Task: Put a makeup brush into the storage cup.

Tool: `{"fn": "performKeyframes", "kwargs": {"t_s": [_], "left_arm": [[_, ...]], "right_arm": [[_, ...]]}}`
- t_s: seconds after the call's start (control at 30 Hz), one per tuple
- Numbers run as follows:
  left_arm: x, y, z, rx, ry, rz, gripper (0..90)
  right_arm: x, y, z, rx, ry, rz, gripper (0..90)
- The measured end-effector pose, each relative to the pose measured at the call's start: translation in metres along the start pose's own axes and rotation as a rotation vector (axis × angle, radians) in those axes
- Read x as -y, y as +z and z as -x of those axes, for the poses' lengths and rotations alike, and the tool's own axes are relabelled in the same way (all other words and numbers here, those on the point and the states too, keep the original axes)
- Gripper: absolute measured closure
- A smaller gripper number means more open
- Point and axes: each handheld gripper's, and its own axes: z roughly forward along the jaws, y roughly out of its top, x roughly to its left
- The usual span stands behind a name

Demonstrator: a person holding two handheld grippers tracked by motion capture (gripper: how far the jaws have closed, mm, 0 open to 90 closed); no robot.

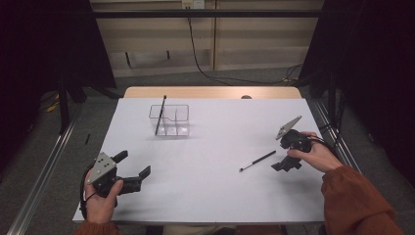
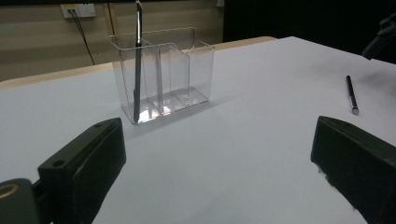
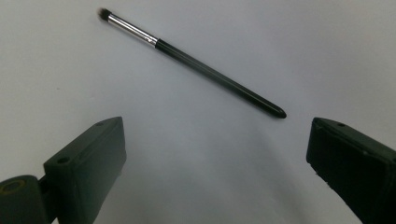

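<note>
The right gripper [image 1: 288, 155] hangs above the white table [image 1: 210, 186] with its jaws spread wide and nothing between them. A slim black makeup brush with a silver ferrule [image 3: 189, 60] lies flat just ahead of those jaws, its bristle tip pointing away to the claw's left. The left gripper [image 1: 128, 172] is likewise wide open and empty. Well ahead of it stands a clear plastic three-compartment organiser [image 2: 163, 74], a second dark brush [image 2: 137, 60] upright in its left end compartment.
</note>
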Motion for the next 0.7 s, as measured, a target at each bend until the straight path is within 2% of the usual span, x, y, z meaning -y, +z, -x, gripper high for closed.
{"fn": "performKeyframes", "kwargs": {"t_s": [0.37, 0.4, 0.47, 0.7], "left_arm": [[-0.001, 0.002, -0.001, 0.001, 0.012, -0.006, 3.3], [-0.001, 0.003, 0.000, 0.003, 0.011, -0.005, 3.3], [-0.001, 0.003, 0.000, 0.005, 0.012, -0.007, 3.3], [0.000, 0.003, -0.001, 0.005, 0.012, -0.010, 3.3]], "right_arm": [[-0.011, 0.003, 0.001, -0.018, -0.068, -0.075, 5.8], [-0.013, 0.005, 0.003, -0.021, -0.082, -0.095, 5.6], [-0.017, 0.008, 0.003, -0.024, -0.080, -0.111, 5.8], [-0.028, 0.019, 0.010, -0.025, -0.115, -0.142, 10.4]]}}
